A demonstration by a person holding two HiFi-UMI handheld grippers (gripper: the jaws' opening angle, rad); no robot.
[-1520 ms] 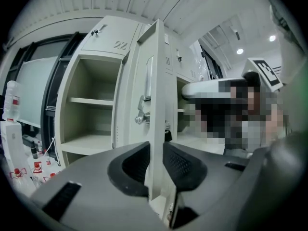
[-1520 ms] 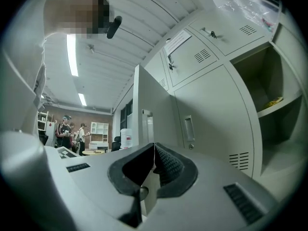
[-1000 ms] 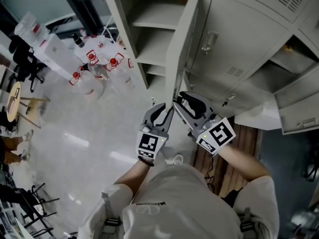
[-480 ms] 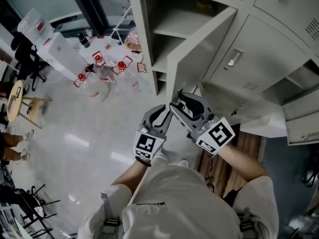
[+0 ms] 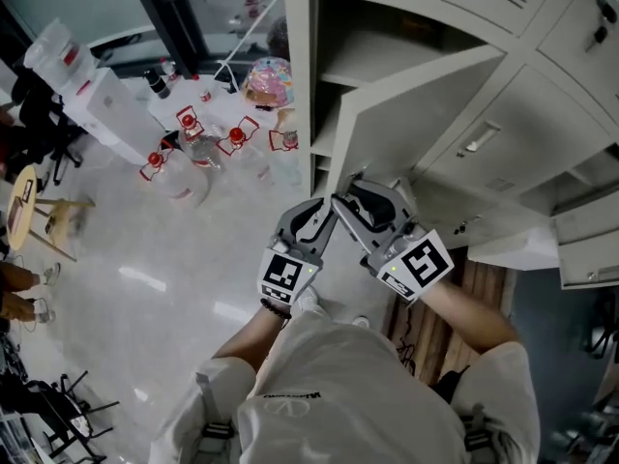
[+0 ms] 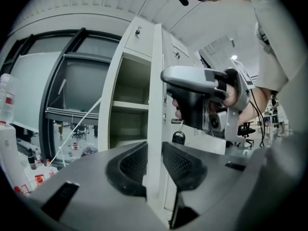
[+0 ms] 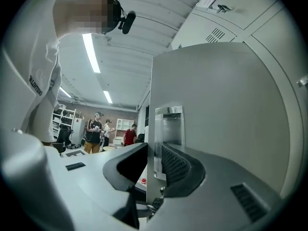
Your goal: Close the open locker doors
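The locker door (image 5: 416, 104) was seen half open in the upper middle of the head view, well short of the cabinet front. Its free edge pointed down toward the lower centre of the frame, where both grippers were met. The hinge side lay toward the upper right, next to the closed doors.

The left gripper (image 5: 314, 218) was closed on that free edge. In the left gripper view the thin upright edge of the door (image 6: 155, 105) was held between the two ribbed pads of the gripper (image 6: 154, 165), and both pads appeared to touch it. The right gripper (image 5: 356, 204) was placed just beside it on the same edge. In the right gripper view its jaws (image 7: 154, 165) were clamped on the door (image 7: 216, 105) at the shiny latch plate (image 7: 168, 129), with one pad against the plate.

The long axis of the door edge was upright, and it was crossed by both pairs of jaws. The open compartment with its shelf (image 5: 377, 51) lay to the upper left of the grippers in the head view, beyond the door's inner face. It was judged that the closing move depended on this: the held edge had to be swung toward the left post of the compartment (image 5: 298, 85). Neither gripper was clearly nearer, as both were already on the edge.
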